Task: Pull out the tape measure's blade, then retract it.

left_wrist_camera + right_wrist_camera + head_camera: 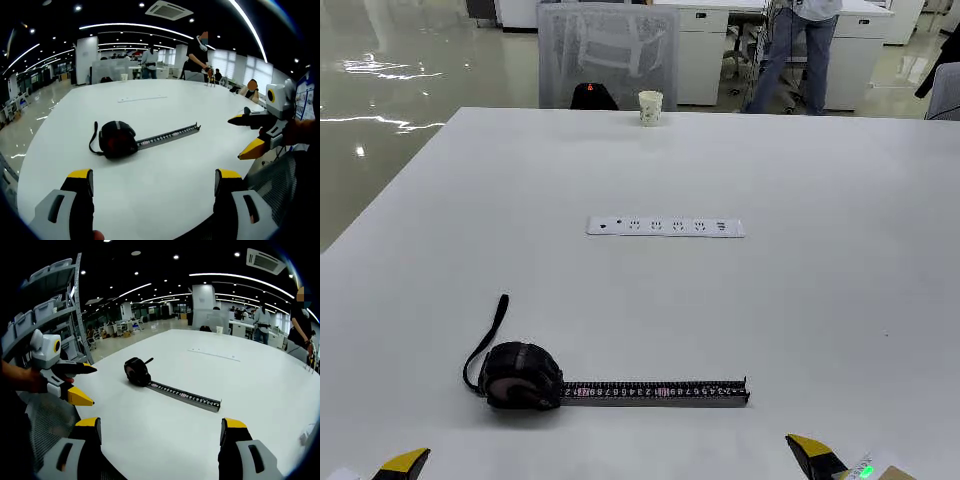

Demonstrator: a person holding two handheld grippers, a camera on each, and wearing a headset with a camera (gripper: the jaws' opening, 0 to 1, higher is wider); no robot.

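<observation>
Left gripper [153, 176] has its two jaws wide apart and holds nothing. It hangs over the near edge of the table [820, 300], at about 7 o'clock in the head view.

Next comes the tape measure [520, 375]. Its round black case sits at about 7 o'clock from the middle of the table. A black strap [490, 335] loops off it toward 11 o'clock. The case looks hard, smooth and a bit heavy, so I think it could slide or turn if pushed. A good place to grab it is across its two flat sides.

The blade [655, 391] is already out and lies flat, running from the case toward 3 o'clock. It looks thin and bendy, and I think it may snap back fast. The little hook [746, 389] at its end looks like the best spot to pinch.

Right gripper [161, 423] comes last, at about 5 o'clock, with its jaws apart and empty too.

At 12 o'clock from the blade a white power strip [665, 227] lies flat. Past it are a mesh chair [608, 55] and a paper cup [650, 107], and a person [805, 40] stands at 1 o'clock. All are well apart from the tape measure, so nothing blocks the way.
</observation>
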